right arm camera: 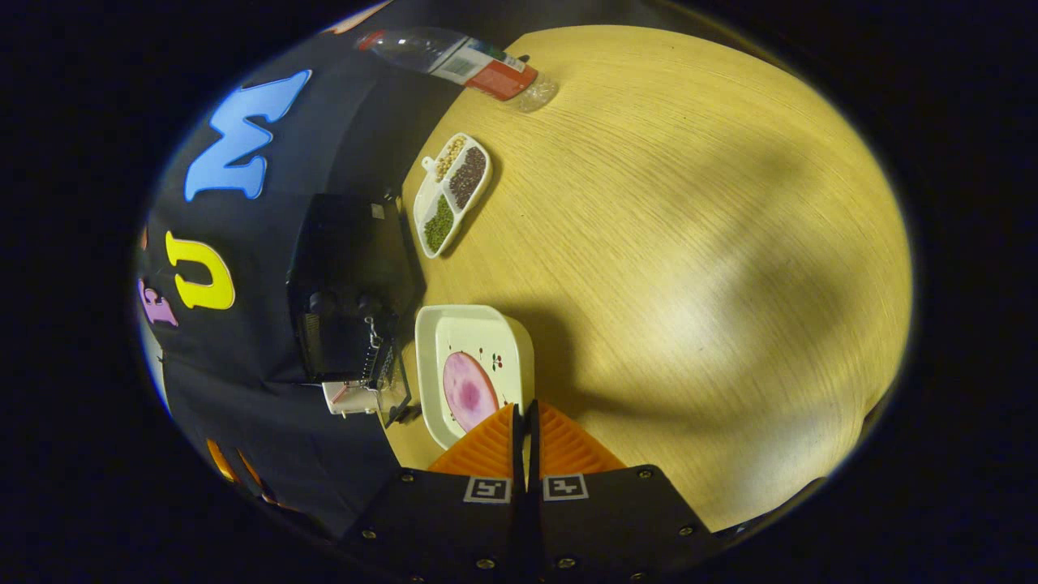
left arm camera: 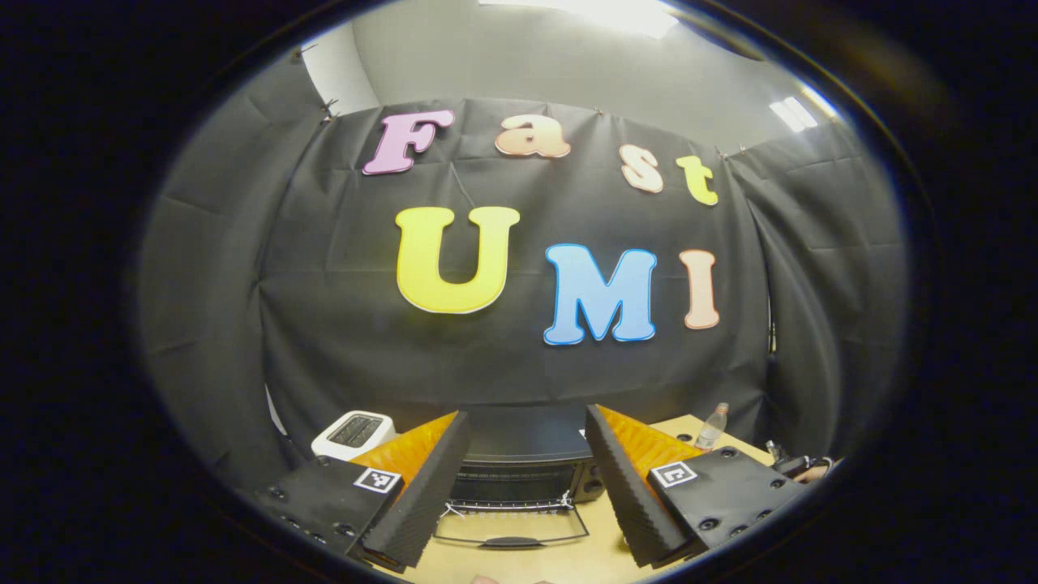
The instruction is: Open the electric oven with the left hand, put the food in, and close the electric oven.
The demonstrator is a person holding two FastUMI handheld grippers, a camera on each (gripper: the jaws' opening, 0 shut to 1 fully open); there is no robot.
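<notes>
Now, with your left gripper (left arm camera: 523, 478) jaws released before the black metal oven (left arm camera: 519, 470) at 12 o'clock and its glass door (left arm camera: 511, 527) already down, your right gripper (right arm camera: 524, 426) clenches the rigid white square plate (right arm camera: 474, 373)'s rim, so keep the slippery pink slice (right arm camera: 468, 391) level.

Black electric oven (left arm camera: 519, 474) at the back of the wooden table, against the dark wall. Door (left arm camera: 512, 527) dropped open and lying flat toward the front, glass with a dark handle on its front edge. Wire rack seen inside. Round pink food (right arm camera: 468, 391) flat on a white square plate (right arm camera: 474, 324), plate resting on the table just beside the open oven (right arm camera: 349, 296) door.
</notes>
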